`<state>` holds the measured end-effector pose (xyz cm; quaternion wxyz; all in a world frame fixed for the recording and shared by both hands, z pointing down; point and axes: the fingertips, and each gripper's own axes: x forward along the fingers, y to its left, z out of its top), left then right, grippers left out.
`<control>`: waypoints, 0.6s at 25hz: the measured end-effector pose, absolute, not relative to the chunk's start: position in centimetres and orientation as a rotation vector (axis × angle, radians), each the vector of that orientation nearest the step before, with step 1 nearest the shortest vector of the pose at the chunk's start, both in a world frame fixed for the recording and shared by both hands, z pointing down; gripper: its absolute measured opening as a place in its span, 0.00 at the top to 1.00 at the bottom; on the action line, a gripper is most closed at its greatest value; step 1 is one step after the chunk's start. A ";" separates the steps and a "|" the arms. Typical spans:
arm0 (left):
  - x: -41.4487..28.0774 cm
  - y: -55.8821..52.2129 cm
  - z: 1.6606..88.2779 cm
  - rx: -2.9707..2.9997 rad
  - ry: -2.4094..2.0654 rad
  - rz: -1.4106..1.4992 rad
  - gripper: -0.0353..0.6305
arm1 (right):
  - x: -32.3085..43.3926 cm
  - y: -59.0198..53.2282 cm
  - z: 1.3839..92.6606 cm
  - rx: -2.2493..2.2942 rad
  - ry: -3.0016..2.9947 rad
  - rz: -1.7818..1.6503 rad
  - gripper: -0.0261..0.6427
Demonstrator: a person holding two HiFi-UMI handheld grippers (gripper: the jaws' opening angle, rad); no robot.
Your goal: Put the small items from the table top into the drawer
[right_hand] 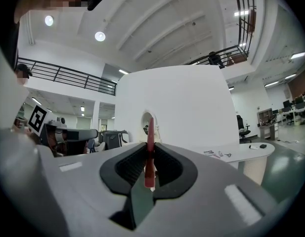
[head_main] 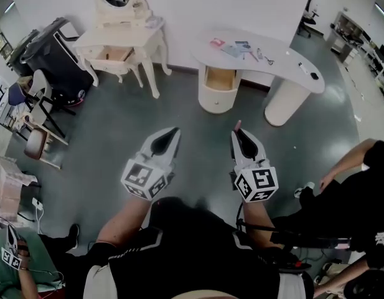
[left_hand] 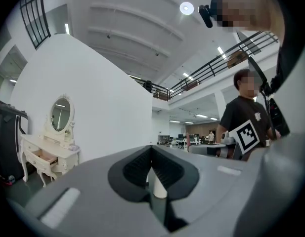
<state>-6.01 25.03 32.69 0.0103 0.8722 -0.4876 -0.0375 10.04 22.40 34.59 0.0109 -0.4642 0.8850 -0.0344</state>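
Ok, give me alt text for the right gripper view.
The right gripper has its jaws closed on a thin red stick that stands upright between them. Beyond, a white curved table with small items on top stands by a white wall, under a high ceiling with round lights.

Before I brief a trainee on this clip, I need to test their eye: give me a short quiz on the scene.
1. True or false: the right gripper grips a thin red item between its fingers.
2. The small items lie on: A) the white curved table; B) the floor; C) a chair.
3. Fill in: the drawer under that table stands ____.
Key: 1 true; 2 A; 3 open.
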 end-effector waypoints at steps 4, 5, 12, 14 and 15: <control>-5.7 22.9 33.6 2.716 -1.503 -0.084 0.95 | 9.9 20.8 35.3 -1.452 2.778 -0.108 0.89; -5.7 22.2 33.9 2.719 -1.492 -0.080 0.95 | 9.7 20.2 35.5 -1.458 2.779 -0.111 0.89; -6.9 16.8 34.0 2.771 -1.402 -0.081 0.95 | 7.6 15.3 35.5 -1.513 2.765 -0.139 0.89; -7.6 15.1 33.8 2.785 -1.383 -0.088 0.95 | 6.8 13.9 35.3 -1.526 2.759 -0.137 0.89; -8.0 14.3 33.7 2.793 -1.371 -0.093 0.95 | 6.4 13.2 35.3 -1.536 2.753 -0.132 0.89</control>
